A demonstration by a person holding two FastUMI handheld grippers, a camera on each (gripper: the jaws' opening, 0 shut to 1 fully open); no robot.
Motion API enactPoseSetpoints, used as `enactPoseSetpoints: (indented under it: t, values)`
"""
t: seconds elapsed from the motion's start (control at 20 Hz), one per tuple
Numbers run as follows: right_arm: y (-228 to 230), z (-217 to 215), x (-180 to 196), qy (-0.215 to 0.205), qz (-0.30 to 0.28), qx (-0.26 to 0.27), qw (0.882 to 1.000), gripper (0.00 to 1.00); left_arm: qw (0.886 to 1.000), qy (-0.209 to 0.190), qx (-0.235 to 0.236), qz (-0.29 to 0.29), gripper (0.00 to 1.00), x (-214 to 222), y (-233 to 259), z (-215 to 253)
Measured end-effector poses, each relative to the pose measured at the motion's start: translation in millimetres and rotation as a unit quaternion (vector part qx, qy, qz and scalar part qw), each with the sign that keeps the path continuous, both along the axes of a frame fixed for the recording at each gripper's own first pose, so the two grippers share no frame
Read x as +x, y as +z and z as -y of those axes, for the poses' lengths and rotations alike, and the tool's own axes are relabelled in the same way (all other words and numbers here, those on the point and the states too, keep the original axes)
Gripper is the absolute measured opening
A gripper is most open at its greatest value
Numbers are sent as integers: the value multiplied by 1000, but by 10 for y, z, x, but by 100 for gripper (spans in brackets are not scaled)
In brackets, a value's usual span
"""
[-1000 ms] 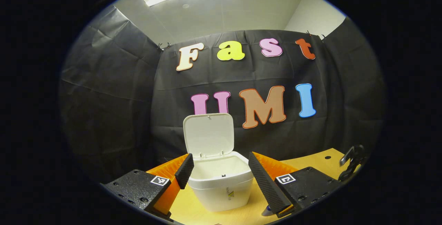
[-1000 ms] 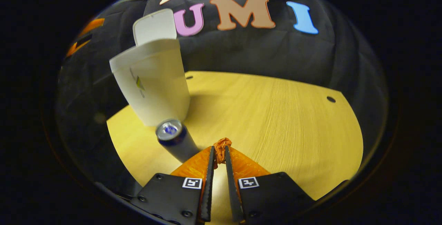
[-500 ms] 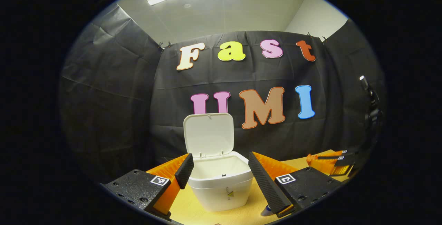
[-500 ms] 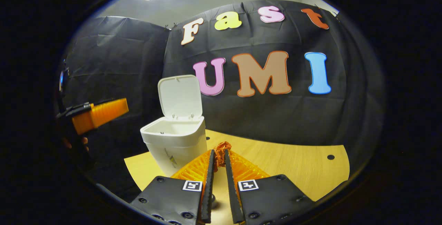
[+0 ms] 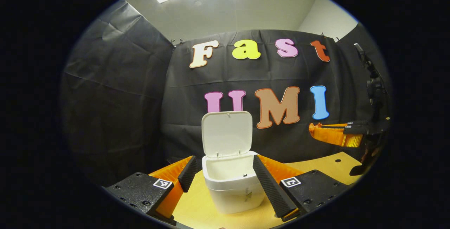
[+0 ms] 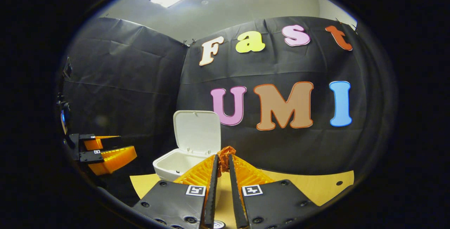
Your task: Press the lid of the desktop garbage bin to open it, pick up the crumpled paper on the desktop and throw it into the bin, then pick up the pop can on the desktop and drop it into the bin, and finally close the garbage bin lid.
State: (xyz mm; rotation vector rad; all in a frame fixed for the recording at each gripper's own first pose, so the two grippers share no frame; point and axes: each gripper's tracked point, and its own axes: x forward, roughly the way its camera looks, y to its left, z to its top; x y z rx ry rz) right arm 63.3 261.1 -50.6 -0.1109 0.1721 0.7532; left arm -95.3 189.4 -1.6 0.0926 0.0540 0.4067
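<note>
Paper (image 6: 225,156) sits pinched in my right gripper (image 6: 221,167), raised toward the open bin (image 6: 175,164); left gripper (image 5: 222,172) gapes empty.

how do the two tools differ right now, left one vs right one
The left tool has its fingers spread wide with nothing between them, while the right tool is closed on the crumpled paper. In the left gripper view the left tool sits low, framing the open bin, while the right tool is held well above the table, off to the bin's side. Both point roughly toward the bin.
</note>
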Motion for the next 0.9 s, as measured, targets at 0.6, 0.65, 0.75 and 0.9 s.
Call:
enactPoseSetpoints:
  t: [0.6,0.65,0.75,0.9]
  values:
    - [-568,-1086,263,38,-54,-37,997,23,999,36,-6,-24,96,-267,-165,-617]
    - [-647,-1164,265,41,-64,-42,996,24,999,39,-6,-25,96,-290,-169,-665]
    - [-749,-1274,284,38,-70,-50,996,29,999,47,-5,-27,96,-329,-169,-772]
    - [-854,-1376,277,34,-70,-61,995,50,998,54,-2,-27,96,-385,-174,-871]
